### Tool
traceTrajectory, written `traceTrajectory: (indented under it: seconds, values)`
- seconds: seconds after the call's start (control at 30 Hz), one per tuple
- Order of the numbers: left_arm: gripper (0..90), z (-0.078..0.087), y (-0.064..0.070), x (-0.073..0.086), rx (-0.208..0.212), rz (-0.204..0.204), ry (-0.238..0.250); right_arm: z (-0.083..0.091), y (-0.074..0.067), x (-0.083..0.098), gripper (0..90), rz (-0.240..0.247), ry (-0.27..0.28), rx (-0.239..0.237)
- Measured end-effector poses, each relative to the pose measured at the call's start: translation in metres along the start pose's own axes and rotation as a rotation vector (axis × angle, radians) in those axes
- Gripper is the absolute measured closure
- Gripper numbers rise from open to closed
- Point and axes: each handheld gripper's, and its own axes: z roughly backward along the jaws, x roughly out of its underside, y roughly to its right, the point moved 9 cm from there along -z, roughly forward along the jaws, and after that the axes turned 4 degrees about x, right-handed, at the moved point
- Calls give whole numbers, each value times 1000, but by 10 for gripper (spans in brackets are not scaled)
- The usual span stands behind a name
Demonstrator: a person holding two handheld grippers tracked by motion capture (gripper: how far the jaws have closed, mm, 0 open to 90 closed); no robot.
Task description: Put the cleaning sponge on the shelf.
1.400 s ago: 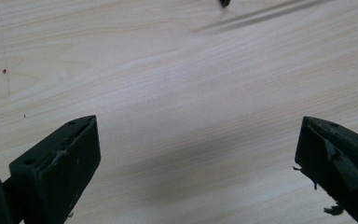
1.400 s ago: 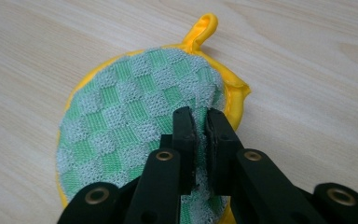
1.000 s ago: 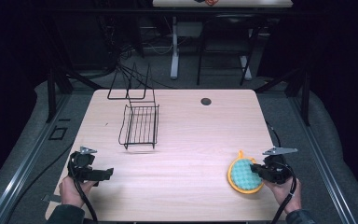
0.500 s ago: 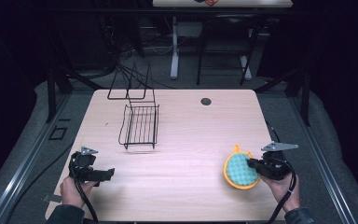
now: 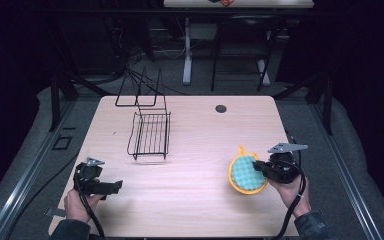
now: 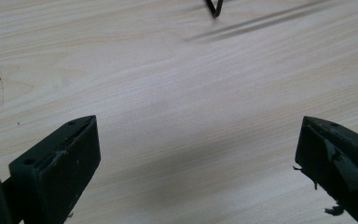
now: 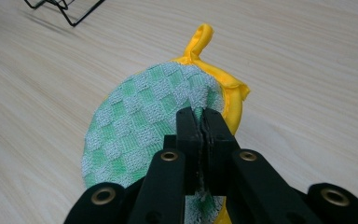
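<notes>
Under the high view lies a pale wood-grain counter [image 5: 190, 200] with rounded corners, standing on a grey floor in a dark room; another desk's legs and a tangle of cables show beyond its far edge. A small dark round cap [image 5: 221, 108] sits in the counter's surface close to the far edge, right of the middle. A black wire rack [image 5: 151, 134] stands toward the far left corner, with a taller wire frame [image 5: 141, 90] behind it at the far edge. From the rack to the near edge the wood is bare, and so is the broad middle band between the two hands; the right edge runs just beside the right hand.

By the near left corner the left gripper [image 5: 111, 186] is held low over the wood, its jaws spread wide with nothing between them. The left gripper view shows bare grain between the two black jaws, and one foot of the rack at its top edge.

Toward the near right corner the right gripper [image 5: 258, 169] is clamped tight on a round pot holder [image 7: 149, 126], which hangs from the jaws, tilted up off the counter, inward of the right edge. Its face is a green and pale checked terry cloth, bound in a yellow rim with a yellow hanging loop [image 7: 199, 39] at the top.
</notes>
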Motion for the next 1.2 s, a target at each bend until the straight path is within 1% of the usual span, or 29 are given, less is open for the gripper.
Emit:
traceTrajectory:
  seconds: [0.03, 0.37, 0.53, 0.57, 0.63, 0.87, 0.93, 1.0, 1.03, 1.2]
  values:
    - [1, 0, 0, 0, 0, 0, 0, -1, -2, -2, 874, -5, -1, -3]
    - [0, 0, 0, -1, 1, -2, 2, -12, -19, -20, 874, 33, 12, -35]
    - [1, 0, 0, -1, 1, -3, 2, -16, -27, -29, 873, 41, 24, -47]
    - [0, 0, 0, -1, 0, -3, 1, -17, -29, -31, 873, 51, 28, -51]
    - [0, 0, 1, -1, 1, -4, 1, -19, -32, -36, 873, 49, 34, -58]
    - [0, 0, 1, -1, 2, -6, 1, -28, -47, -53, 873, 76, 50, -81]
    - [0, 0, 1, -1, 2, -6, 2, -31, -51, -58, 874, 83, 55, -91]
    - [1, 0, 1, -2, 4, -5, 5, -34, -56, -63, 873, 80, 56, -99]
    - [0, 0, 1, -2, 5, -5, 6, -36, -58, -66, 873, 89, 64, -102]
    - [0, 0, 1, -3, 7, -6, 9, -45, -69, -77, 873, 103, 67, -122]
